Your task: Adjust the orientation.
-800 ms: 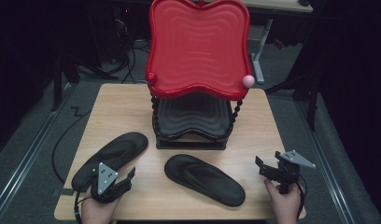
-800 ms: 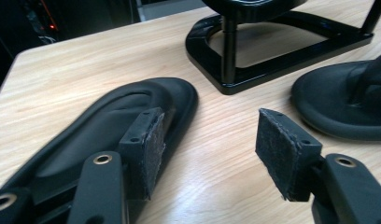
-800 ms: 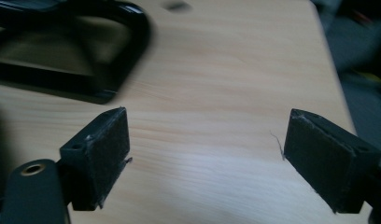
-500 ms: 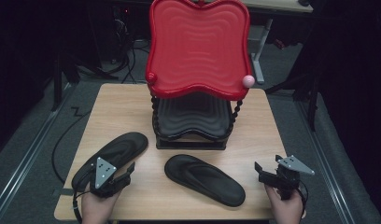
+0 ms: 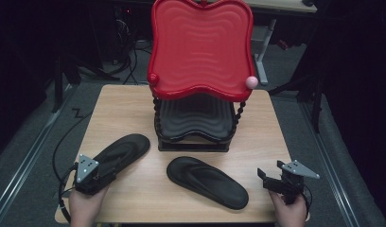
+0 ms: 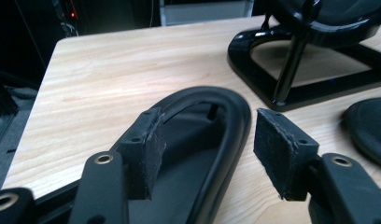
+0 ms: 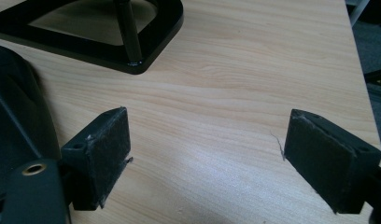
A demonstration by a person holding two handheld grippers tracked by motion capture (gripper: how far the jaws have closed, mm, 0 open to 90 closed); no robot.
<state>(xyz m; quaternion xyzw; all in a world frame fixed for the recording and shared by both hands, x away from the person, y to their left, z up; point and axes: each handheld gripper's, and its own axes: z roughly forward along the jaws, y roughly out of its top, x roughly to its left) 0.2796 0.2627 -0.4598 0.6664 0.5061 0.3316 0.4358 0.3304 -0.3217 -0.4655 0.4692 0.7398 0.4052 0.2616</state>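
Two black flip-flops lie on the wooden table (image 5: 120,101). The left one (image 5: 122,147) points up and to the right; its heel end is under my left gripper (image 5: 111,169). In the left gripper view that gripper (image 6: 207,140) is open, with the sandal's rim (image 6: 235,135) running between the jaws and the footbed (image 6: 188,158) under the left jaw. The right flip-flop (image 5: 207,182) lies slantwise at centre front. My right gripper (image 5: 271,169) is open to its right, over bare wood (image 7: 207,140), with the sandal's edge (image 7: 16,116) at the far left.
A two-tier stand sits at the table's middle back: a red wavy tray (image 5: 200,47) above, a black one (image 5: 193,118) below, on a black base (image 6: 247,53) (image 7: 160,32). A pink ball (image 5: 251,82) caps one post. The table's right edge (image 5: 288,156) is close to my right gripper.
My left gripper has shifted a little left along the left flip-flop's heel. My right gripper has drawn back slightly toward the table's front edge. The flip-flops have not moved.
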